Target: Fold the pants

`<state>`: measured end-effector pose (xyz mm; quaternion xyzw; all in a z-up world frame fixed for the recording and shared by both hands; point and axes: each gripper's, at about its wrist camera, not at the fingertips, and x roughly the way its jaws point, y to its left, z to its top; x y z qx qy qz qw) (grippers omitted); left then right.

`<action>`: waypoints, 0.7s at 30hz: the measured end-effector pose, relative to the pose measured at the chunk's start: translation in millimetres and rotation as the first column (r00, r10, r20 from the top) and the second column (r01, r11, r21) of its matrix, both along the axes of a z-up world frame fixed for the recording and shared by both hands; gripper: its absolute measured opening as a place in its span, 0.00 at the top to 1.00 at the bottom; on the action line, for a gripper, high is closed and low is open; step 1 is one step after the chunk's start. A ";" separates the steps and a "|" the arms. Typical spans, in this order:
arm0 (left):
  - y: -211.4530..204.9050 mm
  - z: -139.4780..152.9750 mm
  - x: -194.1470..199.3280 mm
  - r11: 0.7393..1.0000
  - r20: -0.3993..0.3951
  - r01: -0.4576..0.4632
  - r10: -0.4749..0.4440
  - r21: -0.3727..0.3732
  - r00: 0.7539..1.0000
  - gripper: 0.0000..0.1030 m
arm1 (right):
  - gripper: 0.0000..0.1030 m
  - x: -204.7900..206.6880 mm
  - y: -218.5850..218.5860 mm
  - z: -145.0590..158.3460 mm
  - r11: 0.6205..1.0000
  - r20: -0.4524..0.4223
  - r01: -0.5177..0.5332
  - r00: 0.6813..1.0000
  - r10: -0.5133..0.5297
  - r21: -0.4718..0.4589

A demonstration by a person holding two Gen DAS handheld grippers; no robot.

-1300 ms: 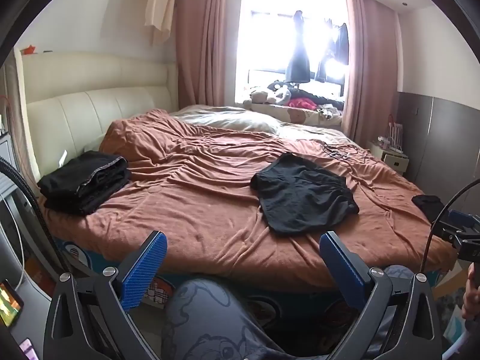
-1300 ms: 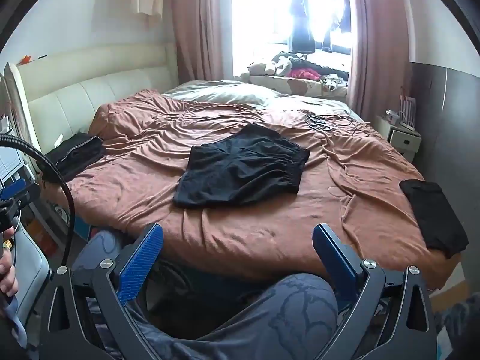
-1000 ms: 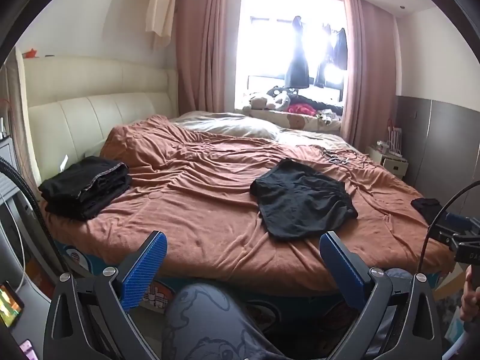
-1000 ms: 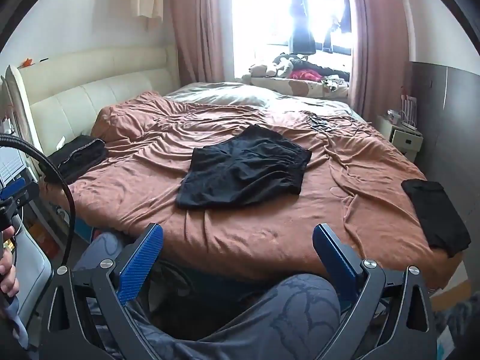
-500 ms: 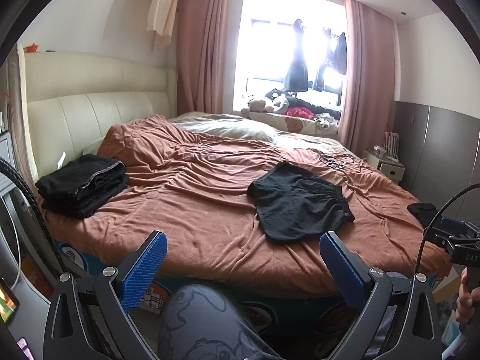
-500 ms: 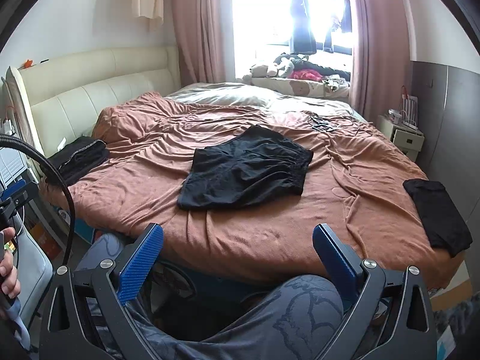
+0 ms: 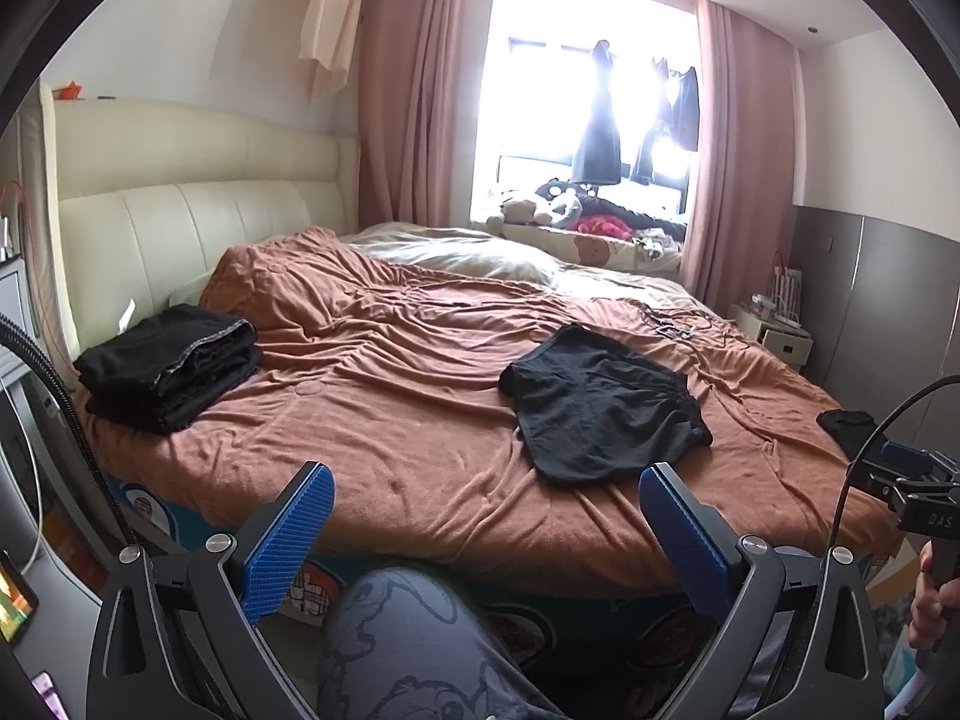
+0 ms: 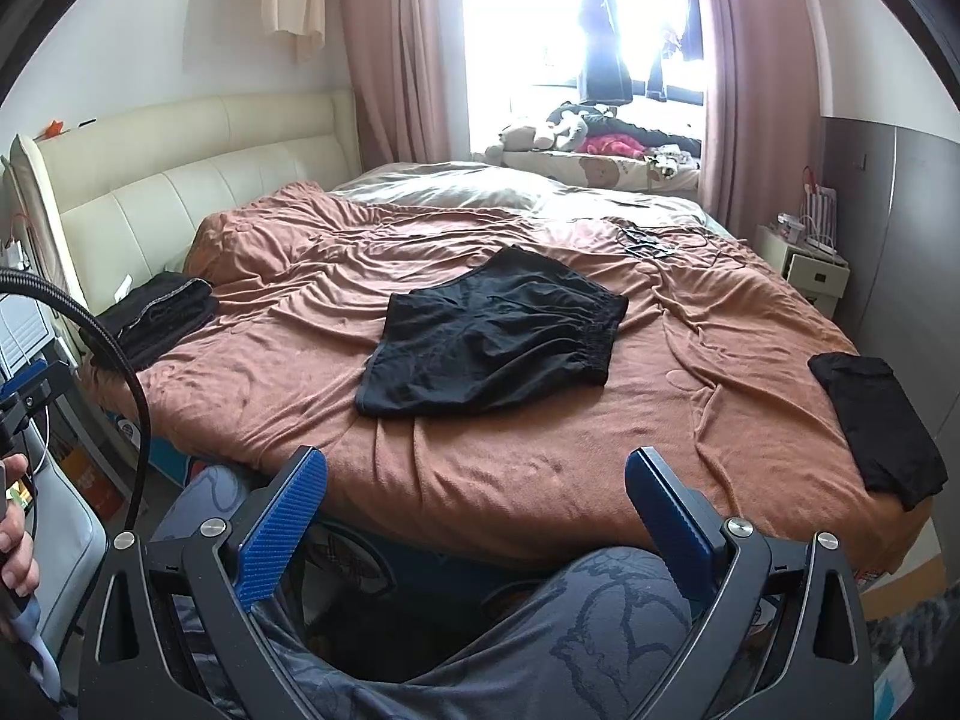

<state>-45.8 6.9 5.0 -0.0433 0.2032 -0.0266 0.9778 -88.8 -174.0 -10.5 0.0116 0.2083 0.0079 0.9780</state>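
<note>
A pair of black shorts (image 7: 603, 405) (image 8: 492, 336) lies spread flat in the middle of the rust-brown bedspread (image 7: 384, 396) (image 8: 660, 420), waistband toward the right. My left gripper (image 7: 485, 495) is open, held low off the bed's near edge, well short of the shorts. My right gripper (image 8: 476, 483) is also open with nothing between its blue pads, hovering before the bed edge in front of the shorts. A knee in grey patterned trousers (image 7: 408, 642) (image 8: 606, 618) shows under each gripper.
A folded stack of black clothes (image 7: 171, 363) (image 8: 159, 315) rests at the bed's left corner by the cream headboard (image 7: 180, 222). Another folded black garment (image 8: 876, 420) (image 7: 846, 423) lies at the right edge. A bedside cabinet (image 8: 810, 270) stands far right. Cables (image 8: 648, 246) lie behind the shorts.
Both wrist views have tilted slightly, so the bed sits a little differently in frame. The shorts and folded stacks have not moved, and both grippers stay open.
</note>
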 end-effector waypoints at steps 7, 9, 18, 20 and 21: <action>1.4 -3.7 7.4 1.000 -0.012 0.011 -0.011 -0.008 1.000 0.00 | 0.03 3.5 -3.7 -4.8 1.000 0.020 0.004 1.000 -0.004 0.026; 1.0 -4.3 9.5 1.000 -0.010 0.018 -0.018 -0.006 1.000 0.00 | 0.03 6.8 -6.0 -6.0 0.999 0.016 0.004 1.000 -0.004 0.036; -7.5 -9.1 36.8 0.999 -0.025 0.041 -0.041 0.001 0.999 0.00 | 0.03 28.4 -13.8 -10.3 0.997 0.007 0.038 0.999 -0.039 0.066; -10.1 -9.0 43.0 0.998 -0.024 0.055 -0.055 0.003 0.998 0.00 | 0.03 32.7 -13.6 -11.8 0.998 0.003 0.049 0.999 -0.050 0.049; -11.7 -8.8 46.5 0.998 -0.022 0.065 -0.065 0.006 0.998 0.00 | 0.03 34.9 -13.4 -12.7 0.998 0.010 0.057 0.998 -0.058 0.033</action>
